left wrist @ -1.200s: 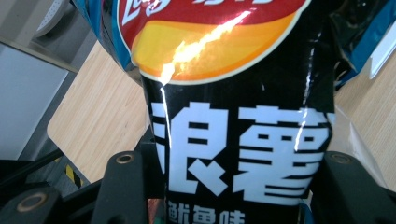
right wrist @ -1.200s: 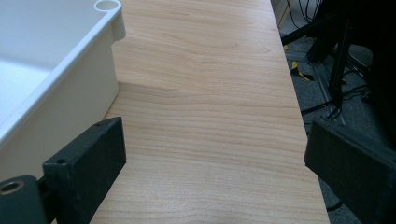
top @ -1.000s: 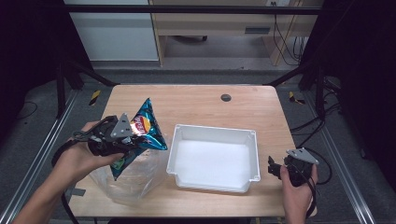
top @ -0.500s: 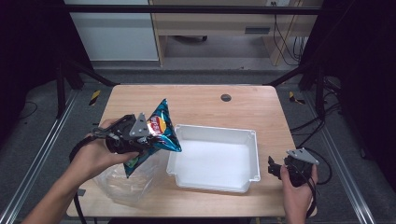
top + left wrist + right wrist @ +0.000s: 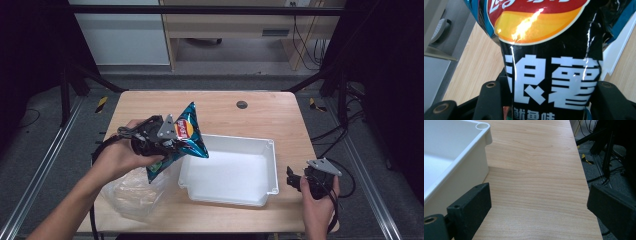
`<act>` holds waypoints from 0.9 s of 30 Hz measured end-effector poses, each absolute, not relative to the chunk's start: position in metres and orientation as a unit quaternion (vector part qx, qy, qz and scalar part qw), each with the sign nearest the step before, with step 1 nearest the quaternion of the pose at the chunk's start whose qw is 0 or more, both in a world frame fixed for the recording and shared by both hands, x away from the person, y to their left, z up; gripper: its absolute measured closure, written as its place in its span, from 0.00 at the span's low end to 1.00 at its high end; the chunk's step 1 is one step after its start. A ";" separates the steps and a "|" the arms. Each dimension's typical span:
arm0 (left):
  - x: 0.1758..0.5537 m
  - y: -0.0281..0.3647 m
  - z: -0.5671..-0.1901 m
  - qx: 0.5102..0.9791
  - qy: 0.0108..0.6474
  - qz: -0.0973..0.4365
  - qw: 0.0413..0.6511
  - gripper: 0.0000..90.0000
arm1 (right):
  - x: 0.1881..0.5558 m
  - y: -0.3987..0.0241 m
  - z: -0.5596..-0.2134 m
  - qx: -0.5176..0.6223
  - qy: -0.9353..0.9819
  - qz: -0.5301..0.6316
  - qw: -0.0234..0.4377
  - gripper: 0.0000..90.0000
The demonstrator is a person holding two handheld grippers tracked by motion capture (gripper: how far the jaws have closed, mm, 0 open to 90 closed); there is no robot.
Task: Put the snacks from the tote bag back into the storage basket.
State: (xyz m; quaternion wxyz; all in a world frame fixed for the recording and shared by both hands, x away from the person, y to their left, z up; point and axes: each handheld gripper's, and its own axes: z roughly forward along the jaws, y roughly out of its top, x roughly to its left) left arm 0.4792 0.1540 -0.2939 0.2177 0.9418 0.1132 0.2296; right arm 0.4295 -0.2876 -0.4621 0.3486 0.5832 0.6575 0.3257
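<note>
While the left gripper (image 5: 167, 137) clamps one blue chip bag (image 5: 182, 140) left of centre, the right gripper (image 5: 300, 181) gapes wide beside one white bin (image 5: 270, 170), lower right.

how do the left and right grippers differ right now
The black two-jaw left gripper is shut on a shiny blue and black chip bag; the black two-jaw right gripper is open and holds nothing. The left gripper is raised beside the white plastic bin's left edge; the right gripper sits low off its right side. Both have grey plates.
</note>
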 end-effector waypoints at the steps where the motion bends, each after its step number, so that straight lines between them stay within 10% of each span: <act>1: 0.480 0.151 -0.295 0.943 0.111 0.227 0.218 0.53 | 0.430 -0.287 -0.462 0.584 0.658 0.325 0.348 0.06; 27: 0.479 0.095 -0.305 0.951 0.068 0.223 0.204 0.53 | 0.427 -0.284 -0.459 0.580 0.658 0.326 0.353 0.06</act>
